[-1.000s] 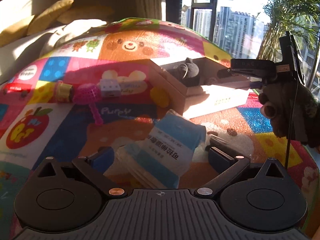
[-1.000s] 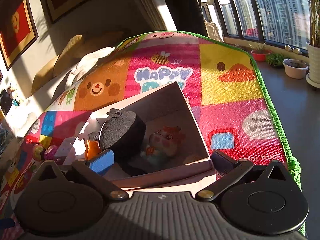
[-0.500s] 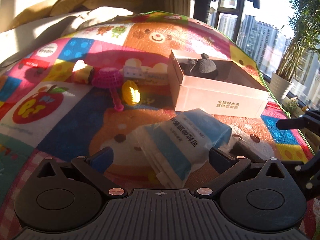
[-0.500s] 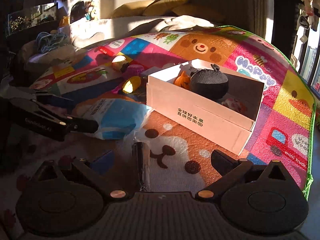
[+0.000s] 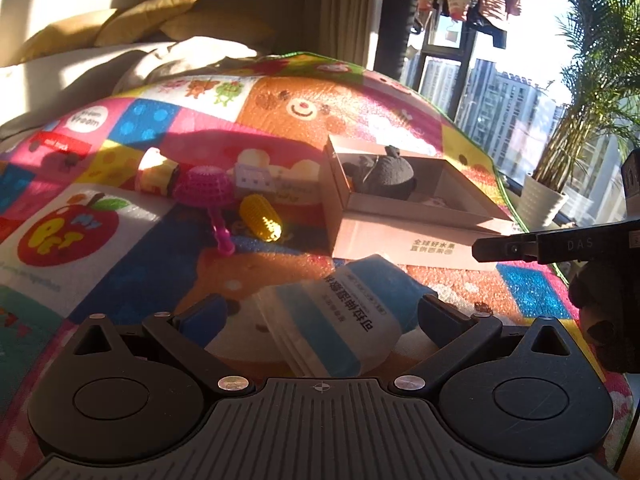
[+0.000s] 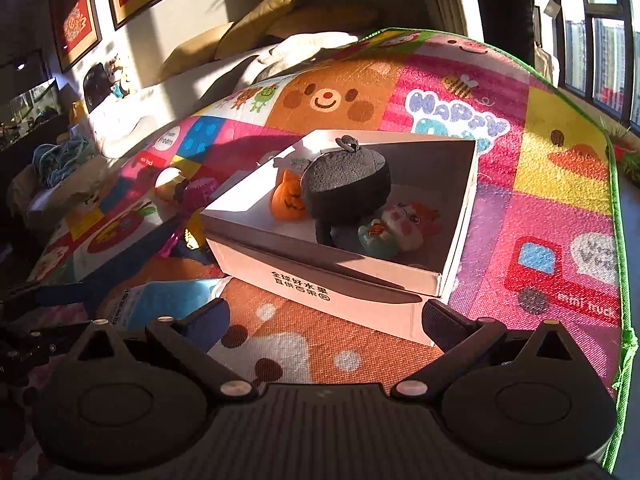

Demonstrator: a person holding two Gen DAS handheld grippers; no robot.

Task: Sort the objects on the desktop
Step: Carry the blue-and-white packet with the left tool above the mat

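**Pouch between the left fingers, box beyond**

Between the spread fingers of the left gripper [image 5: 320, 316] lay a blue-and-white pouch [image 5: 340, 320] on the play mat [image 5: 120, 288], neither finger visibly touching it. Opposite, the right gripper [image 6: 326, 322] also stood wide, holding nothing, just before the white box [image 6: 320, 292]. Inside that box sat 3 toys: a dark plush [image 6: 346, 192], an orange pumpkin [image 6: 286, 202] and a small figurine [image 6: 400, 226]. Farther left lay a yellow corn toy [image 5: 262, 222] and a pink brush [image 5: 206, 192].

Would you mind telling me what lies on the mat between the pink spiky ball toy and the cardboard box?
In the left wrist view, a yellow corn-shaped toy lies on the mat between the pink spiky ball toy and the cardboard box.
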